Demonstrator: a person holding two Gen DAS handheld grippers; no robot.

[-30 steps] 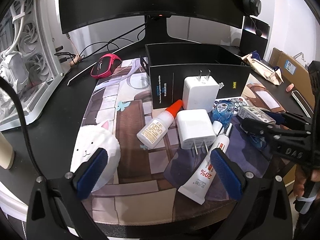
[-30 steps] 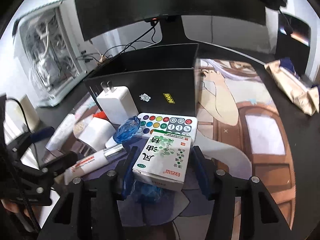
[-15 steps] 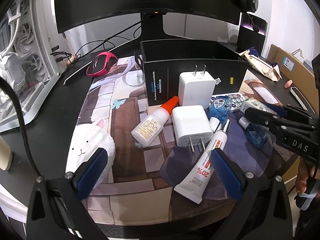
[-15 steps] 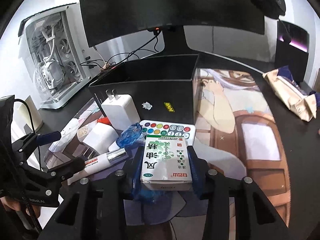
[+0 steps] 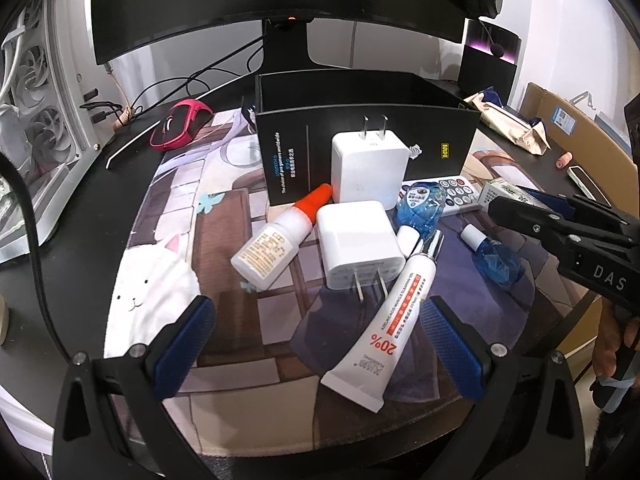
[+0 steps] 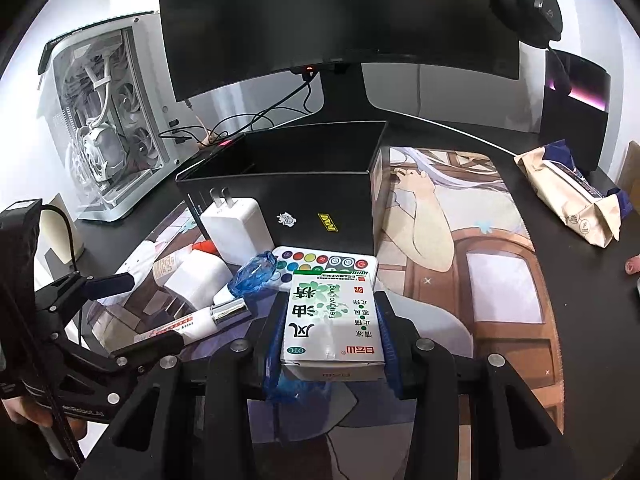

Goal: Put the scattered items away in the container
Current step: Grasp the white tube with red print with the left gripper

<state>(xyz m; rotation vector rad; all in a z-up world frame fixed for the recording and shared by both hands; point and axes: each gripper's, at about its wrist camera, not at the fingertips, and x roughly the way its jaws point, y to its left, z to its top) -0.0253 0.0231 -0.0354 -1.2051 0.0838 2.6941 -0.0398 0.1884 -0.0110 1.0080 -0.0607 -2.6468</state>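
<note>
With its blue pads pressed on both long sides, right gripper (image 6: 331,334) clamps the white-and-green cardboard medicine box (image 6: 332,320), jaws just closed in on it.

Box is low over the printed desk mat (image 6: 500,288), just in front of the open black cardboard container (image 6: 288,184), overlapping the white remote with coloured buttons (image 6: 320,260); a blue plastic bottle (image 6: 286,390) lies under it. Left gripper (image 5: 316,344) hovers with fingers wide apart, nothing between them, above the white tube with red stripe (image 5: 384,328). Near it: two white plug chargers (image 5: 358,242), a white glue bottle with orange cap (image 5: 276,244), one more blue bottle (image 5: 420,208).
</note>
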